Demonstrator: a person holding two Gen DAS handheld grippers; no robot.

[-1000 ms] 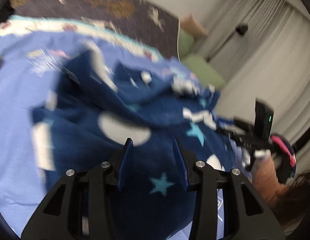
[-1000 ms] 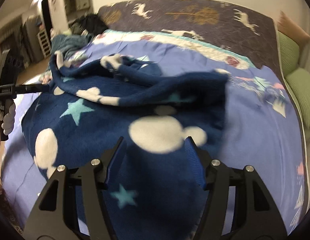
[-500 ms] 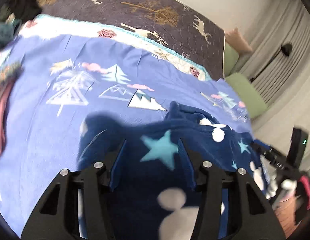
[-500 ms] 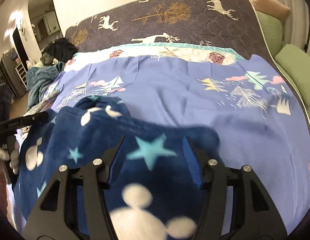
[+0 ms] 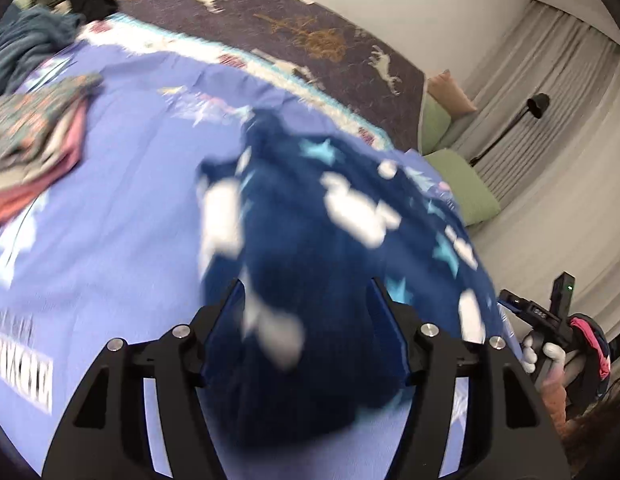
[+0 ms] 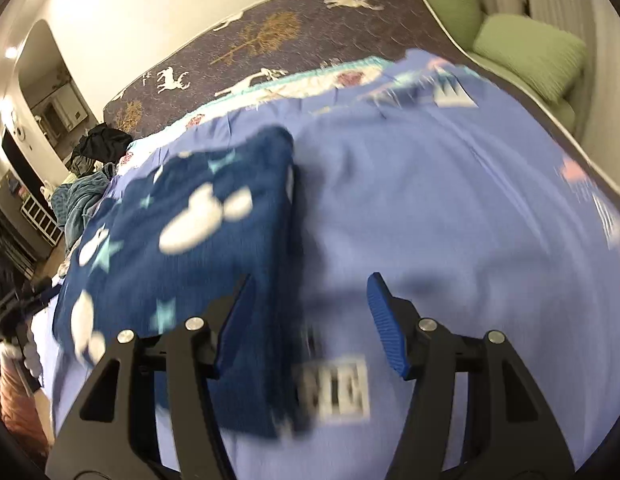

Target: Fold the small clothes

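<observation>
The dark blue fleece garment [image 5: 310,248], printed with white mouse-head shapes and pale blue stars, lies in a heap on the light blue bedsheet [image 5: 122,232]. In the left wrist view the left gripper [image 5: 306,300] stands right over its near end; the jaws have just been opening, and the cloth shows between the 2 fingers with a gap at each pad, so it is let go. In the right wrist view the garment [image 6: 198,240] lies folded with a straight right edge. The right gripper [image 6: 310,300] has its jaws spread; the left finger overlaps the garment's near corner and the right finger is over bare sheet, with no grip on the cloth. Both views are blurred. Past the sheet is a dark cover with white deer [image 6: 294,28]. A pile of patterned clothes [image 5: 38,132] lies at the left of the sheet. Green cushions [image 6: 529,52] sit beside the bed.
</observation>
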